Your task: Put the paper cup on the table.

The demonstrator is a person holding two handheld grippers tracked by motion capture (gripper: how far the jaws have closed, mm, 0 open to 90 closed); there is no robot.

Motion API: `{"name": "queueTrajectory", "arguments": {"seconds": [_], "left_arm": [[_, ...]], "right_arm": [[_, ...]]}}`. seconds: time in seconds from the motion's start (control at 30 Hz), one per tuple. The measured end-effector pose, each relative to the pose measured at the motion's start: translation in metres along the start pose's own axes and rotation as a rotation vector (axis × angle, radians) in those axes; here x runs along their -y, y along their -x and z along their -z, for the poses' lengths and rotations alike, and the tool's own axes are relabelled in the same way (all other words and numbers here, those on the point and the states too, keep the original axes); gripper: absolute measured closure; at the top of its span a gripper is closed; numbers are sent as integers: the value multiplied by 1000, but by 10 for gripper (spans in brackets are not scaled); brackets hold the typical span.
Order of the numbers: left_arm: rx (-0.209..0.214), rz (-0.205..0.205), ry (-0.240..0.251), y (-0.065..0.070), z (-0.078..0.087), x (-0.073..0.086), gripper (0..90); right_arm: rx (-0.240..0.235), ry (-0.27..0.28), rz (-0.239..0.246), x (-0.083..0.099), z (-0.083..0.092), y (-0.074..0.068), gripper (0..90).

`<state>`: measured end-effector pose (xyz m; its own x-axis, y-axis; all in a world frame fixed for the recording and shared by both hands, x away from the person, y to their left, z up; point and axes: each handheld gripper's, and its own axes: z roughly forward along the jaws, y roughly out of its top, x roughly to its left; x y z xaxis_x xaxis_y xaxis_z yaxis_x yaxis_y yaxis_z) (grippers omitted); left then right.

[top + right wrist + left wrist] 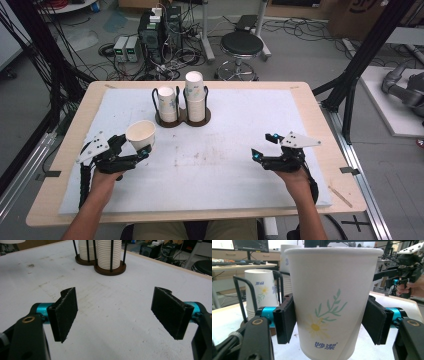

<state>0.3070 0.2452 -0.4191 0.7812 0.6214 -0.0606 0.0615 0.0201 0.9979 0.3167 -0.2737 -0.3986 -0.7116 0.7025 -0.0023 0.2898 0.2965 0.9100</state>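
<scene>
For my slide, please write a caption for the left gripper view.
Paper cup with a daisy print stands between the left gripper fingers, cup holder behind.

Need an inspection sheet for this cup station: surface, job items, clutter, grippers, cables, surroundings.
Surface: white mat on wooden table; faint stains mid-mat.
Job's things: paper cup upright between the left jaws; cup holder at the back with two cup stacks.
Clutter: nothing seen.
Grippers: left gripper shut on paper cup; right gripper open, empty, above the mat.
Cables: gripper cable along left forearm; floor cables tangled behind table.
Surroundings: stool, computer boxes.
</scene>
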Motion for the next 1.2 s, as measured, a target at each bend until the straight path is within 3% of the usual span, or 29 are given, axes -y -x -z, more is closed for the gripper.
{"name": "queueTrajectory", "arguments": {"seconds": [0.27,0.5,0.7,0.9,1.0,1.13,1.2], "left_arm": [[-57,1,0,-15,-2,0,333],[-134,69,-44,-36,-7,12,328],[-184,101,-86,-52,-11,23,328],[-218,59,-178,-52,-16,27,328],[-240,37,-247,-51,-20,30,328],[-268,17,-279,-49,-23,30,330],[-291,11,-343,-48,-25,30,331]], "right_arm": [[-13,-19,5,2,-2,-2,220],[-17,-20,16,3,-3,-4,220],[-19,-23,12,2,-3,-5,220],[-23,-31,20,3,-5,-5,221],[-25,-33,19,3,-5,-5,221],[-26,-35,20,3,-5,-6,221],[-29,-36,22,3,-6,-6,221]]}}
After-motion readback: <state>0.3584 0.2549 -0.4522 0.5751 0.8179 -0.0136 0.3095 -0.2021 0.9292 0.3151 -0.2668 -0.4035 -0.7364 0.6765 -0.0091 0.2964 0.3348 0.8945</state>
